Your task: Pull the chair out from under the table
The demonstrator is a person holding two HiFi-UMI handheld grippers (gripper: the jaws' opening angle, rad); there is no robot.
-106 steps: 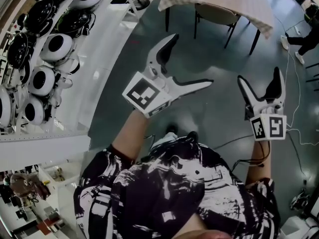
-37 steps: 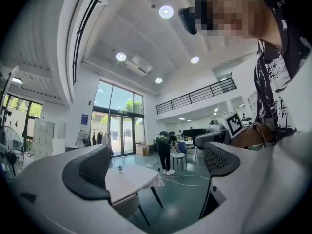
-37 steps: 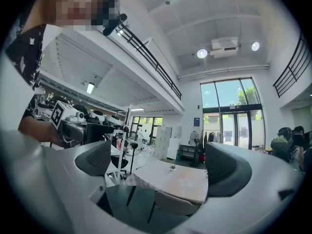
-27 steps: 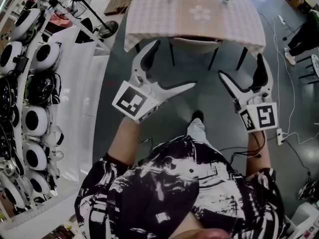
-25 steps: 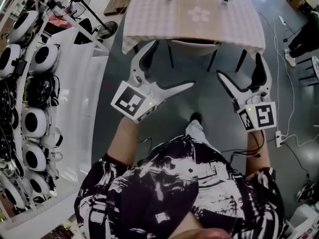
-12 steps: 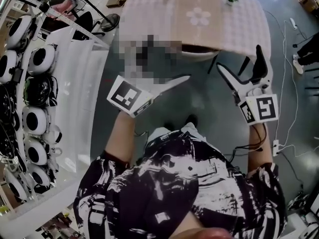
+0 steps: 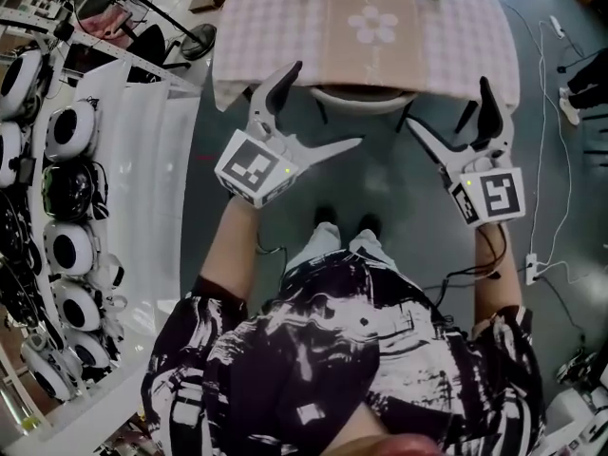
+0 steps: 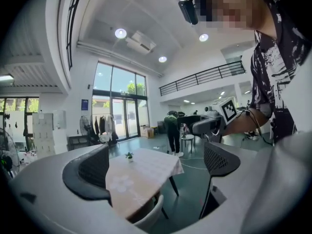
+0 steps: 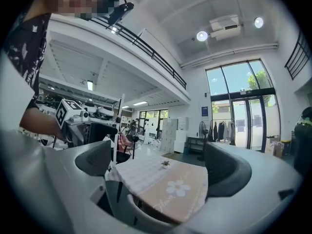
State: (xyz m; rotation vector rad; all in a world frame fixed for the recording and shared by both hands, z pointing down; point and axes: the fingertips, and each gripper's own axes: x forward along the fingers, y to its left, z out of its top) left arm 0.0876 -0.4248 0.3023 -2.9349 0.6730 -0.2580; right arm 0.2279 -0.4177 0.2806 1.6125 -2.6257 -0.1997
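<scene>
Your left gripper [image 7: 327,104] and right gripper [image 7: 448,104] have jaws wide, empty; the chair [image 7: 359,99] sits between them, under the tabletop [image 7: 285,27]

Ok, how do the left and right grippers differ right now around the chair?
The left gripper is off the chair's left side, the right gripper off its right. In the head view the left gripper's jaws splay wider, one pointing across toward the chair; the right gripper's form a narrower V. Shared: both open, empty, neither gripping the chair.

Bright daylight — perhaps fisheye-warped edges
</scene>
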